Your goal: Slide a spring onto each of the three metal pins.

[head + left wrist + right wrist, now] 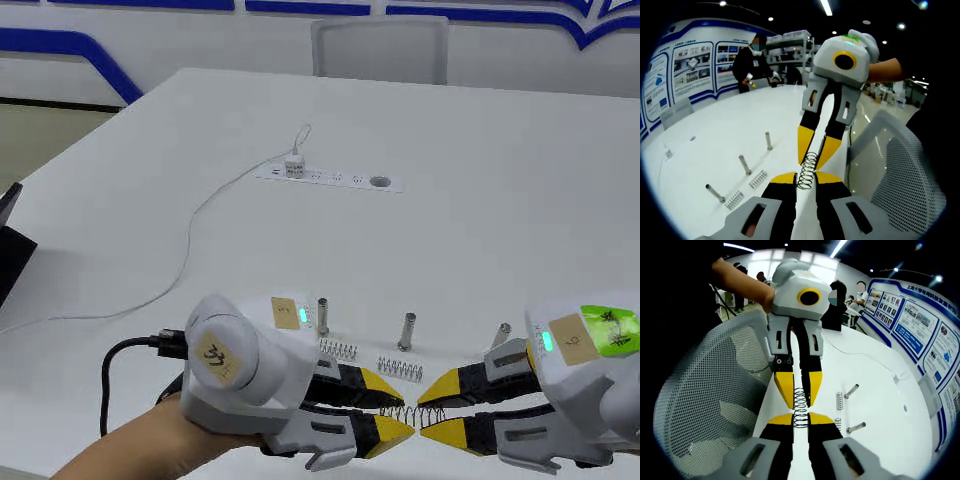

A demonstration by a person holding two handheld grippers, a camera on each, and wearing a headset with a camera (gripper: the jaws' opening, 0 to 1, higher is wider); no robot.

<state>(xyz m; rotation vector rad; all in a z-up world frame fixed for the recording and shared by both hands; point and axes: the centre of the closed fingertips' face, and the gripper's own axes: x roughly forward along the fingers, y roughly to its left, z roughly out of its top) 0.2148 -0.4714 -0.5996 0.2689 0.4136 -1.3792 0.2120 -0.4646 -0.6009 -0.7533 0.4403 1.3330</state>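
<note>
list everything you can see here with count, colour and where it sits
metal pins: 3, silver, standing in a row on the table, all bare
loose springs: 2, silver, lying by the pins
held spring: 1, silver, between the gripper tips
table: 1, white
power strip: 1, white, mid-table, with white plug and cable
chair: 1, grey, far side
mesh chair: 1, grey, near side
left hand-held gripper: 1, white, yellow tips, pinching one spring end
right hand-held gripper: 1, same colours, pinching the other end
hand: 1, holding the left one
</note>
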